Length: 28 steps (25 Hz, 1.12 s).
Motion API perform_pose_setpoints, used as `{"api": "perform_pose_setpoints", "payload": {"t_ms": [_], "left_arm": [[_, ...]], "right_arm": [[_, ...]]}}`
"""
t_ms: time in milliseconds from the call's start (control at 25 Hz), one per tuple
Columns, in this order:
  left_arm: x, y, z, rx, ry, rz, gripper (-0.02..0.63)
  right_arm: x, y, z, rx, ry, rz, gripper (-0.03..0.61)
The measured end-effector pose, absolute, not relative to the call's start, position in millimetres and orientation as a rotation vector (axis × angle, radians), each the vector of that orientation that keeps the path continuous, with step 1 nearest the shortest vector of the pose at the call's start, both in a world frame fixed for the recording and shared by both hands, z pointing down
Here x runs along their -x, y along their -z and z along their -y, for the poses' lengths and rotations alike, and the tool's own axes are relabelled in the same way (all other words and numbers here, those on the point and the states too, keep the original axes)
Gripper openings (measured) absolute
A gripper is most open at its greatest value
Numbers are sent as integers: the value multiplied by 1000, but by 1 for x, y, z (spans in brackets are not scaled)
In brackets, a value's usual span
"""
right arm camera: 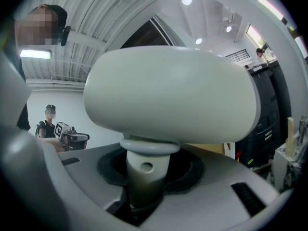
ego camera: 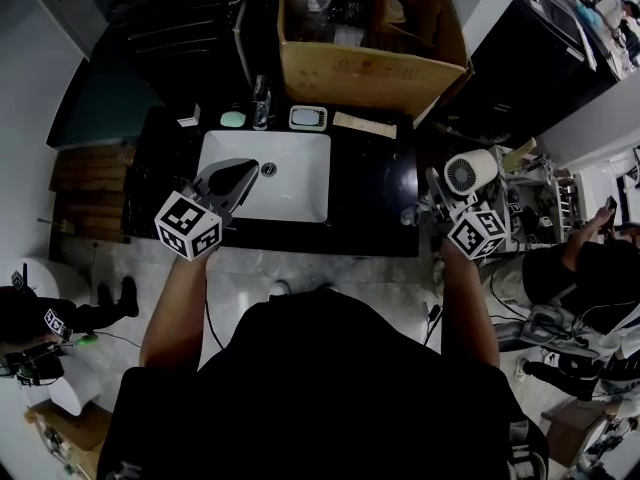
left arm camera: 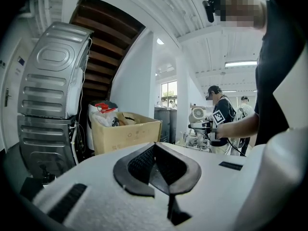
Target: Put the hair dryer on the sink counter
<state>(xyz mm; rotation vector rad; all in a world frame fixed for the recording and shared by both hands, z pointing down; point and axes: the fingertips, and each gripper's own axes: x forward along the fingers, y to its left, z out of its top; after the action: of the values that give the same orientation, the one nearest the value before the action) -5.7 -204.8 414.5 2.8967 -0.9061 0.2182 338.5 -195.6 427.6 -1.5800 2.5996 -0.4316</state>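
I see a black counter (ego camera: 370,183) with a white basin (ego camera: 290,183) set into its left half. Everything loose sits along the back edge. From the back left corner rightward I make out a small white item (ego camera: 189,118), a pale green oval (ego camera: 232,119), the faucet (ego camera: 262,103) behind the basin, a white dish (ego camera: 308,118) and a beige strip (ego camera: 365,124)

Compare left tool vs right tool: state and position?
Left tool is shut with nothing between its jaws; right tool is shut on the hair dryer by its handle. Left tool hangs over the sink, at its front left corner; right tool sits past the right end of the counter. Both sit near the counter's front edge.
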Motion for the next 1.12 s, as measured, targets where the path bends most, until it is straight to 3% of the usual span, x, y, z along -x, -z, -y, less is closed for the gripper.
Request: {"api": "perform_pose_setpoints", "payload": {"t_ms": [1120], "left_arm": [[55, -446, 209, -2765, -251, 1022, 14]], "right_arm": [[-306, -515, 231, 1593, 626, -2757, 144]]}}
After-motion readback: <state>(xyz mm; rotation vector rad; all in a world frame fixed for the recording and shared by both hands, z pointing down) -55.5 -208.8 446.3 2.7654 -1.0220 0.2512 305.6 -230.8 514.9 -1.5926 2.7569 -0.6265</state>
